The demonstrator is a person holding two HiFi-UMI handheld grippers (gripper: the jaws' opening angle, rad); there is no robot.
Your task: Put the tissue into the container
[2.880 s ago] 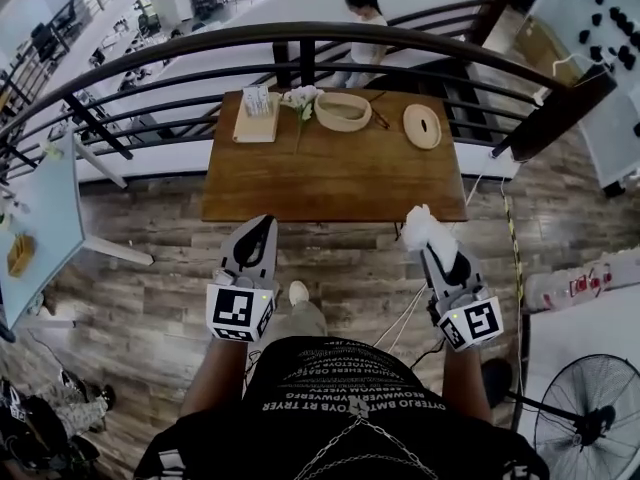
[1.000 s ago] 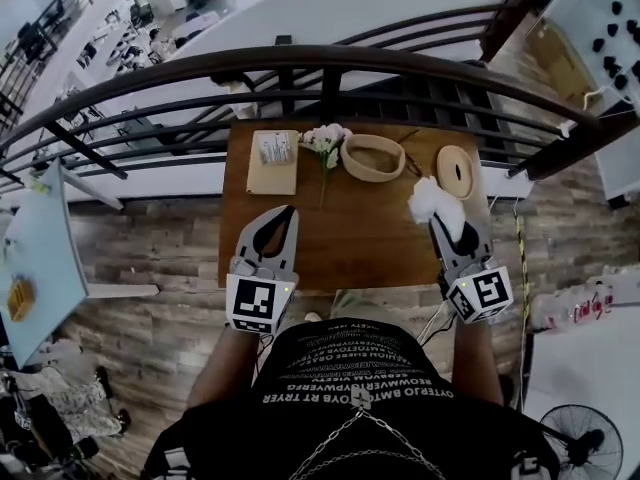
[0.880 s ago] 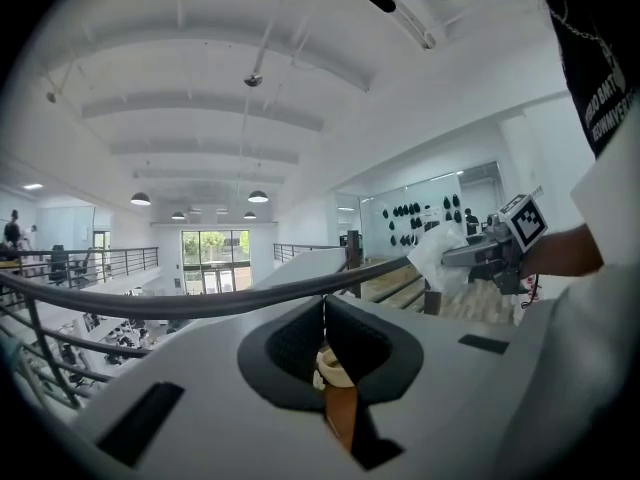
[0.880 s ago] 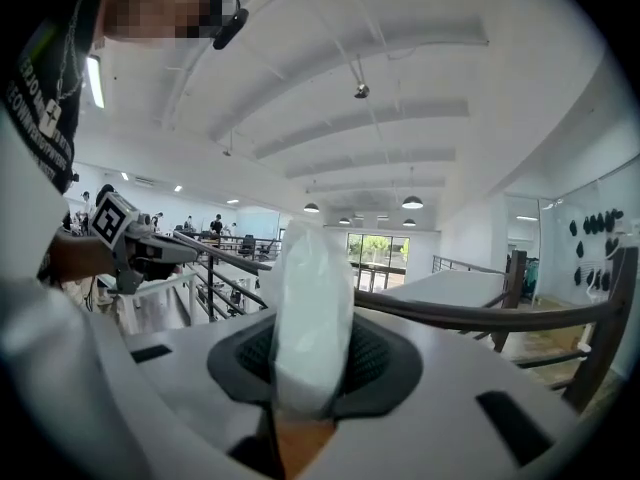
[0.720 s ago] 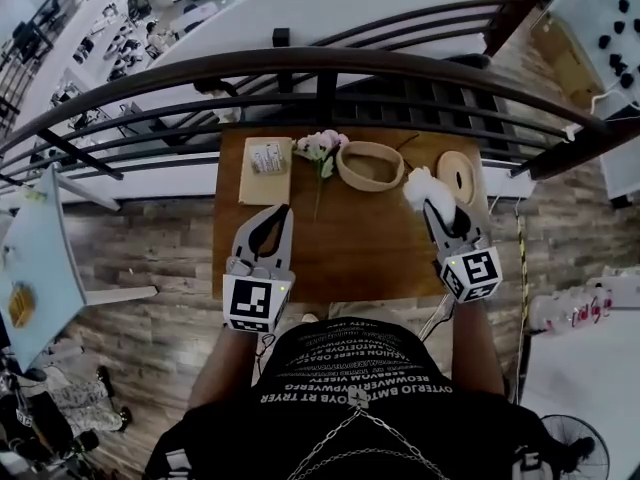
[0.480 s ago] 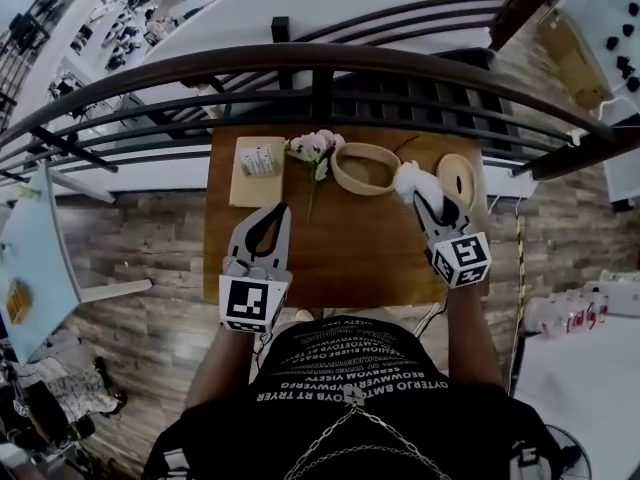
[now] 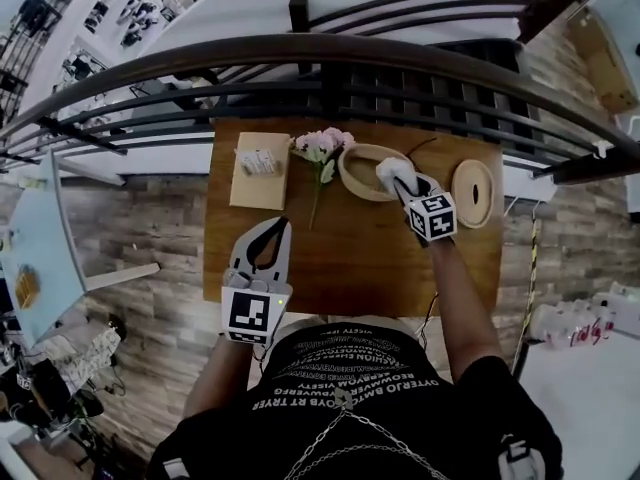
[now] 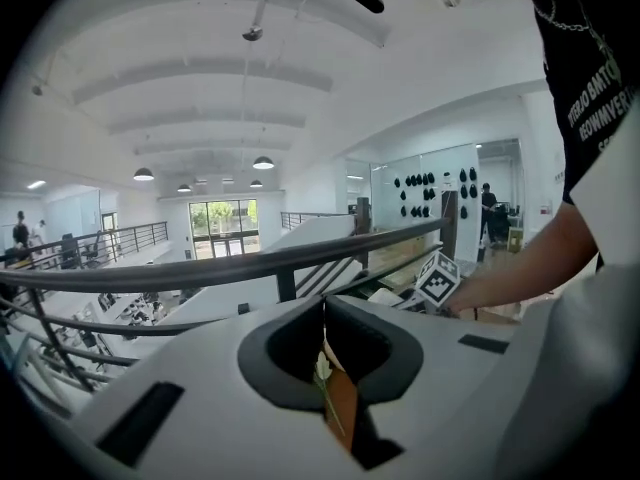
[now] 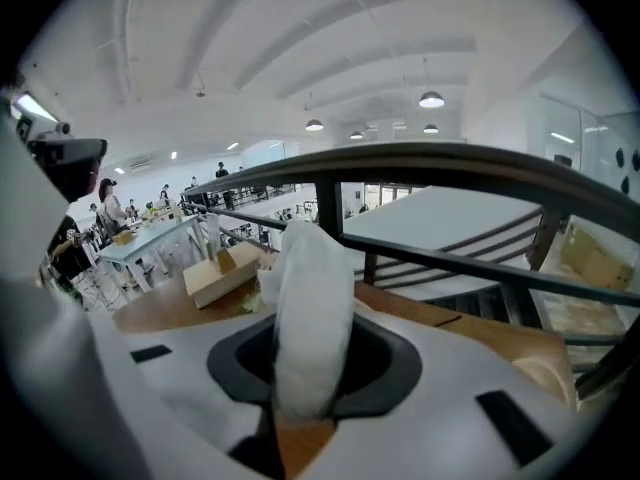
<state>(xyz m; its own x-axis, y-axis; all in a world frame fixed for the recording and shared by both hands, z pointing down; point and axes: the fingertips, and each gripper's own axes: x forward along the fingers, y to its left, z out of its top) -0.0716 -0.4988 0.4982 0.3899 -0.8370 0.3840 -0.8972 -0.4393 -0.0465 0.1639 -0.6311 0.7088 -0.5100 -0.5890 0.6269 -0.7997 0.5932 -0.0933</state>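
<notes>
One tissue (image 7: 391,170) pinched in right claw (image 7: 404,188), bulging past tips, over container (image 7: 351,174) rim; left claw (image 7: 279,225) pressed together, well apart.

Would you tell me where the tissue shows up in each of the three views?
Head view: the tissue is upper centre-right, at the tips of the right gripper, over the container.
Left gripper view: I cannot make it out here.
Right gripper view: dead centre, clamped between the jaws.
Shared landmark: the dark railing.
</notes>
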